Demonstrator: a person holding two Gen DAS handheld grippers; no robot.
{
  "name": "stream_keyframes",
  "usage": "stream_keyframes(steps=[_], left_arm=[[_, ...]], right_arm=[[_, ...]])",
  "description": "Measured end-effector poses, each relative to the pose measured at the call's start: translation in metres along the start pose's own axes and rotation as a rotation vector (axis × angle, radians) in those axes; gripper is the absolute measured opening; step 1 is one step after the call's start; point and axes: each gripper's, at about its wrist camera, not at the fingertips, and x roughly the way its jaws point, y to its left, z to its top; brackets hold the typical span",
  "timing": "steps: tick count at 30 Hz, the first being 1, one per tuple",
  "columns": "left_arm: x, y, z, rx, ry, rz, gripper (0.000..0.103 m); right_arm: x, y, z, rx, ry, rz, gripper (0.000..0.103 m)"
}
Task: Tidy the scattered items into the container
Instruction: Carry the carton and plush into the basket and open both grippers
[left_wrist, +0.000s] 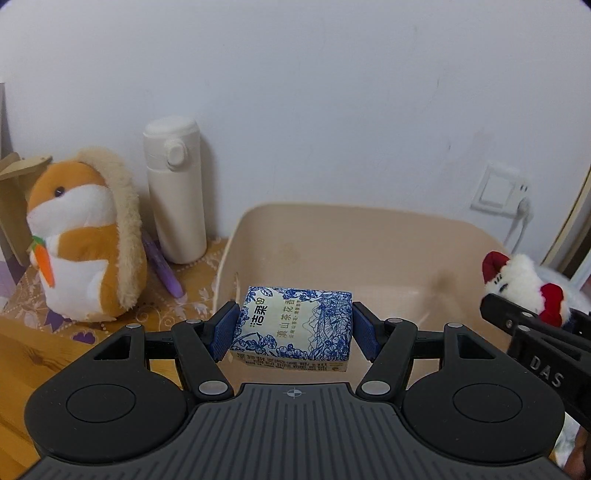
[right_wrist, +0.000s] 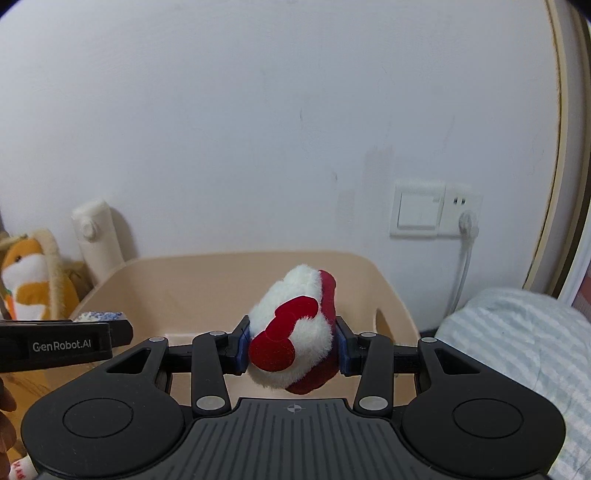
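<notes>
Both hand-held grippers loaded over beige bin (left_wrist: 369, 236)

L hand-held gripper (left_wrist: 293, 328) clamps blue-white tissue pack (left_wrist: 295, 325); R hand-held gripper (right_wrist: 293, 343) squeezes red-white plush (right_wrist: 295, 332), w/ bin behind.

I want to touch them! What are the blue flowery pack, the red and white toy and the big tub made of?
The blue flowery pack looks like soft tissues in thin printed plastic wrap: it shines faintly, with a folded seam underneath. The red and white toy looks like fuzzy plush, with loose fibres at its edges. The big tub looks like smooth, matt beige plastic with rounded moulded corners.
</notes>
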Motion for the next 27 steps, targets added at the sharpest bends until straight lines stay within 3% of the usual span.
stream_keyframes(steps=[5,13,18,20,27], left_arm=[[0.007,-0.009,-0.002,0.078,0.017,0.039,0.066],[0.019,-0.022,-0.003,0.143,0.049,0.055,0.067],[0.016,-0.025,-0.006,0.151,0.038,0.026,0.073],[0.012,-0.024,-0.005,0.138,0.026,0.03,0.076],[-0.017,-0.012,0.003,0.076,-0.015,-0.006,0.084]], right_arm=[[0.023,0.005,-0.002,-0.029,0.099,-0.003,0.04],[0.033,0.01,-0.008,-0.094,0.138,-0.037,0.041],[0.029,0.01,-0.007,-0.107,0.134,-0.042,0.067],[0.025,0.009,-0.006,-0.119,0.118,-0.049,0.072],[-0.003,0.007,-0.002,-0.125,0.08,-0.043,0.076]])
